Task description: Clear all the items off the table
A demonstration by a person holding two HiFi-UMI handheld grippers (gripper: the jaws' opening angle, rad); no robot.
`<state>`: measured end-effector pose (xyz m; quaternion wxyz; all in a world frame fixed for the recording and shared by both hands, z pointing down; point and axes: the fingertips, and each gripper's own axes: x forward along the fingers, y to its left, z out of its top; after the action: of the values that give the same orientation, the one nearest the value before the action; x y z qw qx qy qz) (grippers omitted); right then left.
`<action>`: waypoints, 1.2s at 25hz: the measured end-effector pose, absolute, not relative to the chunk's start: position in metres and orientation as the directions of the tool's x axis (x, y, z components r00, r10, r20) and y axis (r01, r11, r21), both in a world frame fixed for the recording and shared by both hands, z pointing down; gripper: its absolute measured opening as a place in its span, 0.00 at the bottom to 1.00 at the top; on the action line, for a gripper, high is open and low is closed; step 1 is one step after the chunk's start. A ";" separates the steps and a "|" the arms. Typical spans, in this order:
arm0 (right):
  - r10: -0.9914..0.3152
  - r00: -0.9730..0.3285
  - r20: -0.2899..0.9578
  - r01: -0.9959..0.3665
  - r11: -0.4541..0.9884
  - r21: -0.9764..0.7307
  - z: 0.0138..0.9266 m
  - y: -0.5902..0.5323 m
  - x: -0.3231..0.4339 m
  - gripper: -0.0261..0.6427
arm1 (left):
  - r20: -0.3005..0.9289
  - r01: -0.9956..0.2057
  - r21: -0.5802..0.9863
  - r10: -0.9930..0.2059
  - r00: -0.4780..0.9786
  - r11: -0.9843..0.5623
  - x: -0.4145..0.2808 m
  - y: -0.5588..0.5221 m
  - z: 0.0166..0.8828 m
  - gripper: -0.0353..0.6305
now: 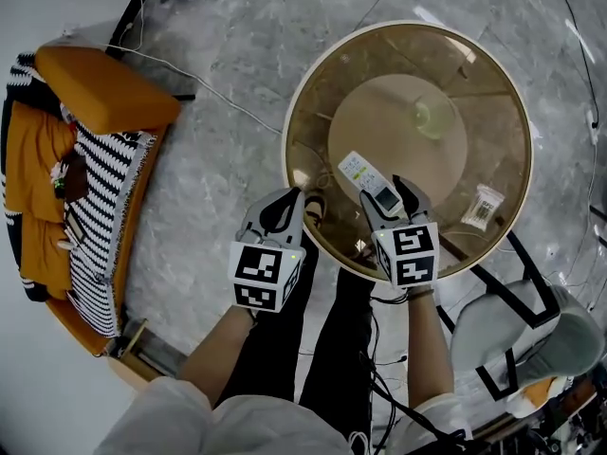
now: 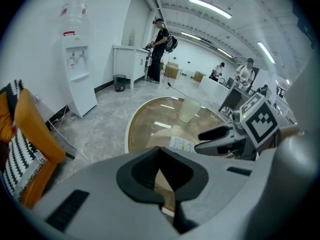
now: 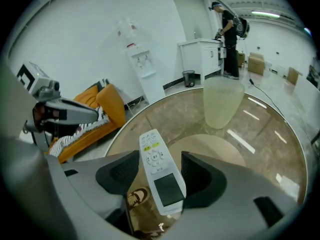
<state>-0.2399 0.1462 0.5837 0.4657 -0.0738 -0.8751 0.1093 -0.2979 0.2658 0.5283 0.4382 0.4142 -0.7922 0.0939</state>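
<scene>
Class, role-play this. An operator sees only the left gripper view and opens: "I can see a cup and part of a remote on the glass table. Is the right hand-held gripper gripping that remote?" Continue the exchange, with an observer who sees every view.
Observer: Not gripping. In the right gripper view the right hand-held gripper has its jaws apart. The remote lies between them, screen end nearest the camera.
Operator: Is anything else left on the table?
Observer: Yes. The head view shows a small clear packet near the right rim of the table, apart from the cup and the remote.
</scene>
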 end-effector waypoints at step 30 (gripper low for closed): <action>0.211 -0.568 0.795 -0.002 0.966 -0.258 0.572 0.140 -0.211 0.44 | 0.798 -0.836 0.182 -0.575 -0.183 0.518 -0.273 0.239 0.528 0.06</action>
<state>-0.2110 0.1400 0.5720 0.4608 -0.0597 -0.8779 0.1157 -0.2725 0.2387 0.5284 0.4359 0.4674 -0.7544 0.1498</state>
